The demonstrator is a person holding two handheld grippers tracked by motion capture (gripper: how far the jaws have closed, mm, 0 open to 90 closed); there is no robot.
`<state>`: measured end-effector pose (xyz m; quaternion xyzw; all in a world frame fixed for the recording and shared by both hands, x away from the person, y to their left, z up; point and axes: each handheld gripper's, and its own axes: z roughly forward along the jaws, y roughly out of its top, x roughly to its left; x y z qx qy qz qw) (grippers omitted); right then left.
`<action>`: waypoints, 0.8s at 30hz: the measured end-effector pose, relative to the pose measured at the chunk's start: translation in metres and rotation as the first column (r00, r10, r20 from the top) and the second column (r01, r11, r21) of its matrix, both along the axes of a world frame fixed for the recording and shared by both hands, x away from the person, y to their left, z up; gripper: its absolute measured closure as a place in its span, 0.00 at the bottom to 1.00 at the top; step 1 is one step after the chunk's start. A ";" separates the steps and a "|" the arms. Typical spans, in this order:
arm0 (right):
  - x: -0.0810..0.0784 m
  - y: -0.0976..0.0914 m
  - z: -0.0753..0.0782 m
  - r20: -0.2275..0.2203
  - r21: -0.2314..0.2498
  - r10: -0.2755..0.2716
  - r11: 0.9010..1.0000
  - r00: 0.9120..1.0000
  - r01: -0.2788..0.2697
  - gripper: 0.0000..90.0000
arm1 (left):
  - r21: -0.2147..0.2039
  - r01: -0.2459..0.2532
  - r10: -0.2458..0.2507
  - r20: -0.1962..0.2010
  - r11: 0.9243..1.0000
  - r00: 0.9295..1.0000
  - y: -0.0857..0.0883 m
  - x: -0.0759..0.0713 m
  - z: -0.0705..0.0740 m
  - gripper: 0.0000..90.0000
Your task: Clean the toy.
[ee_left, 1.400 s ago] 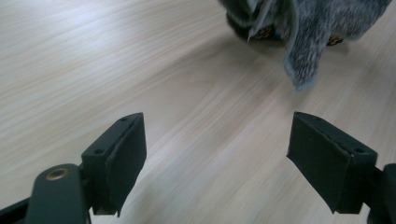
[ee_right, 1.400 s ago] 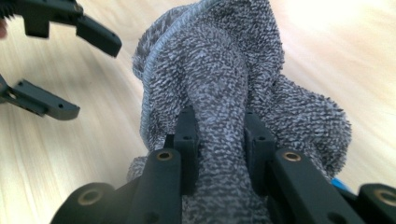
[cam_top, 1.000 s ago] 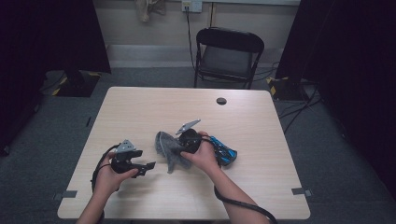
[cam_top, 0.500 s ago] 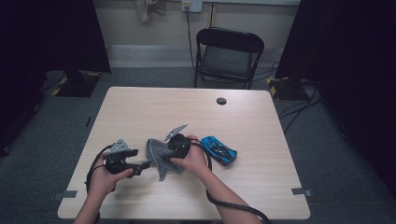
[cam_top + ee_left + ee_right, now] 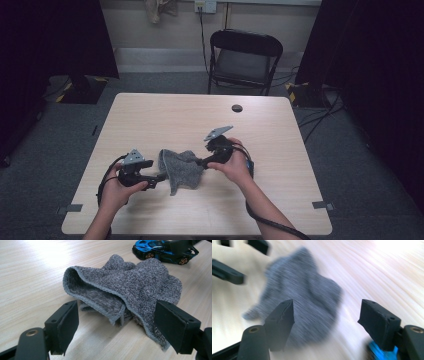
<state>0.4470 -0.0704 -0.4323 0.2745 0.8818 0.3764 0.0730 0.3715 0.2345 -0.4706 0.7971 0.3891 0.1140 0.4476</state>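
Note:
A crumpled grey cloth (image 5: pixel 182 170) lies on the light wooden table (image 5: pixel 165 120), near the front. My left gripper (image 5: pixel 159 176) points at it from the left and stands open. In the left gripper view the cloth (image 5: pixel 130 285) reaches in between the jaws of the left gripper (image 5: pixel 116 307), and the pads do not press on it. My right gripper (image 5: pixel 201 162) sits at the cloth's right edge. Its jaws have just been opening, and in the right gripper view the right gripper (image 5: pixel 327 305) stands open, short of the blurred cloth (image 5: pixel 304 292). A blue toy car (image 5: pixel 162 251) stands beyond the cloth.
A small black round cap (image 5: pixel 237 108) sits on the table's far side. A black folding chair (image 5: pixel 245 60) stands behind the table. Cables trail from both grippers toward the front edge. The blue car (image 5: pixel 379 353) lies close under my right hand.
The right gripper carried the cloth left toward the left gripper, opened and let it go, then drew back to the right. The cloth now rests on the table. The left hand barely moved.

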 end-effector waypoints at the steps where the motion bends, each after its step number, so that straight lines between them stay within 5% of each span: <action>1: 0.001 -0.007 -0.001 0.000 0.006 -0.018 1.000 1.000 0.018 0.31 | 0.001 0.001 -0.001 0.002 1.000 1.000 0.000 0.000 0.000 0.22; 4: 0.006 -0.039 -0.011 0.011 0.011 -0.084 0.996 0.996 0.083 0.27 | 0.008 0.004 -0.004 0.003 1.000 1.000 -0.002 0.000 0.000 0.22; 11: 0.014 -0.065 -0.029 0.022 -0.028 -0.147 0.989 0.989 0.148 0.21 | 0.009 0.010 -0.010 -0.003 1.000 1.000 -0.003 0.003 -0.002 0.22; 24: 0.021 -0.068 -0.050 -0.005 -0.089 -0.167 0.982 0.986 0.166 0.18 | 0.009 0.006 -0.006 -0.002 1.000 1.000 -0.002 0.004 -0.002 0.22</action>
